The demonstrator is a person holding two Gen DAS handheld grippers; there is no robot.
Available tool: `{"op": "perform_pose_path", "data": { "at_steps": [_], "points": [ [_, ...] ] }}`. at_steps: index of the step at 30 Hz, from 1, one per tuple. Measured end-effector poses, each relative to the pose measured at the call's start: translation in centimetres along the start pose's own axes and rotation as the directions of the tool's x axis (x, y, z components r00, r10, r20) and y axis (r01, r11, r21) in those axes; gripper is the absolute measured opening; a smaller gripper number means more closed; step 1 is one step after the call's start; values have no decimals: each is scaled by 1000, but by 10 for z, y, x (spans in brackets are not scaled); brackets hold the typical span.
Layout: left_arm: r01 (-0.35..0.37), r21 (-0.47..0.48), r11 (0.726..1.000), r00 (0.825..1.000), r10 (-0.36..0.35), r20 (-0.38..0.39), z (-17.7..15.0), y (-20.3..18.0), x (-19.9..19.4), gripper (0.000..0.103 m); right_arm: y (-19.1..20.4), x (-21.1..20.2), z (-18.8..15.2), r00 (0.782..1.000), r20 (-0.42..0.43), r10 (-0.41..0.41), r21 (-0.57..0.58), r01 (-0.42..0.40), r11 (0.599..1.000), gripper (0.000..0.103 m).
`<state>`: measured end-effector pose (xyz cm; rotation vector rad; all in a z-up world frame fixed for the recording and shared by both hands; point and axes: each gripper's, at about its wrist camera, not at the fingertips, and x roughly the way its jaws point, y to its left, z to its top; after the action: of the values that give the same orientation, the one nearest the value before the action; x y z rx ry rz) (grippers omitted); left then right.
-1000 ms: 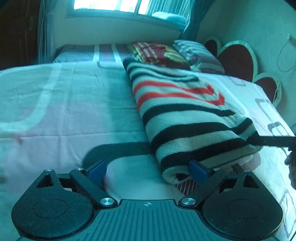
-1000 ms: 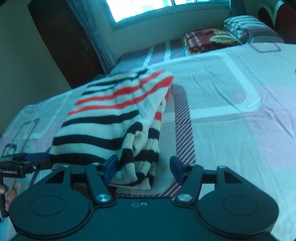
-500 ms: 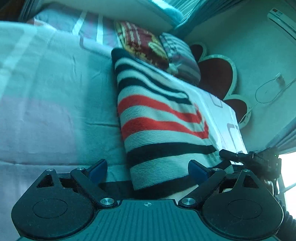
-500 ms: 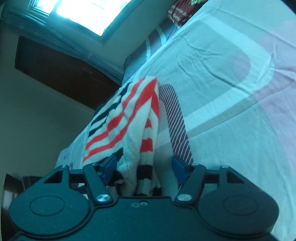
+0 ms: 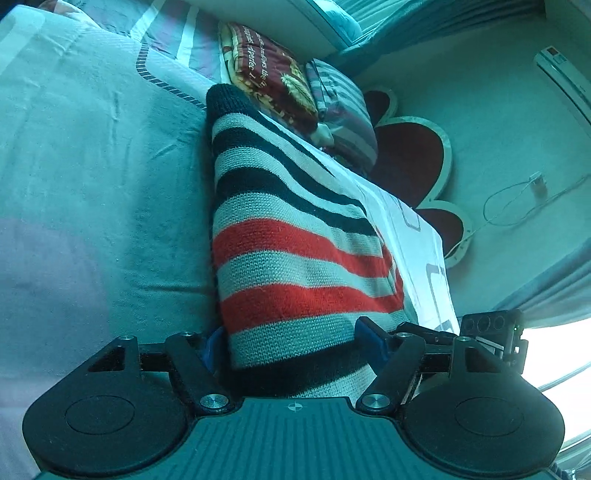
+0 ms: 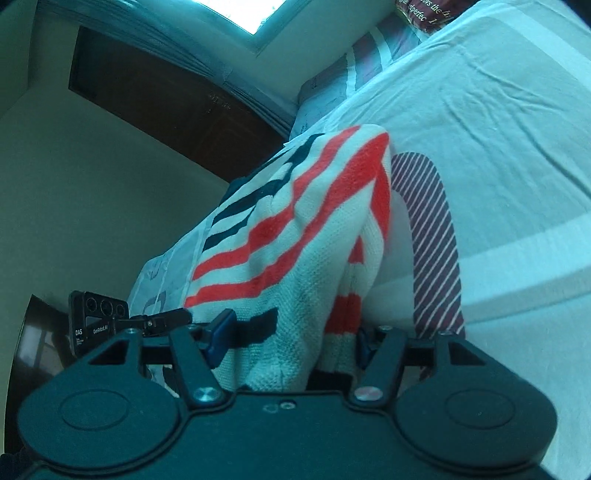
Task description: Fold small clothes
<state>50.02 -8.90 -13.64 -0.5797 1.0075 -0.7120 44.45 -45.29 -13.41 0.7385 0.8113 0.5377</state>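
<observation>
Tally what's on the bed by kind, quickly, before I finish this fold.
Striped sweaters: 1
Pillows: 2, red patterned pillow and grey striped pillow
Total: 3

Daylight came from a blown-out window point(image 6: 266, 14) (glare also at the left view's right edge); both views were teal-tinted, dim indoors, strongly bent at the edges.

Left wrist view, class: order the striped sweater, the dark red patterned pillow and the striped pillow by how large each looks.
1. striped sweater, though nearest the camera.
2. dark red patterned pillow and striped pillow: too alike to rank.
</observation>
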Motion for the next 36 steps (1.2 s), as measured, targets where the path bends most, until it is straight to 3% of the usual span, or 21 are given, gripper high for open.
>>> {"op": "perform_pose_path", "data": {
  "at_steps": [7,12,14,19,23,27,30,36],
  "points": [
    [6,17,1000,1000,-6,-8,-1,1,1,69,-9,-10,-1,1000,4,-11,11,10,1000,47],
    [-43,78,996,999,42,7,0,-12,3,69,19,4,-1,991,26,-134,-116,136,984,41],
    [-64,107,992,998,63,19,-3,-17,2,61,33,4,-7,984,49,-171,-184,177,967,37],
    [-57,115,992,996,49,69,-4,-24,-10,47,44,-7,-10,983,93,-161,-187,176,966,34],
    [-66,152,986,995,54,80,-1,-39,-22,46,63,-14,-9,982,120,-146,-205,169,964,33],
    [-163,181,970,987,158,38,-5,-38,-8,46,46,1,-12,968,67,-243,-160,250,955,33],
    [-143,130,981,989,138,52,-4,-31,-10,48,33,0,-12,977,71,-200,-72,205,976,33],
    [-179,96,979,984,176,35,-3,-36,1,52,34,-1,-13,972,79,-221,-51,225,973,33]
  ]
}}
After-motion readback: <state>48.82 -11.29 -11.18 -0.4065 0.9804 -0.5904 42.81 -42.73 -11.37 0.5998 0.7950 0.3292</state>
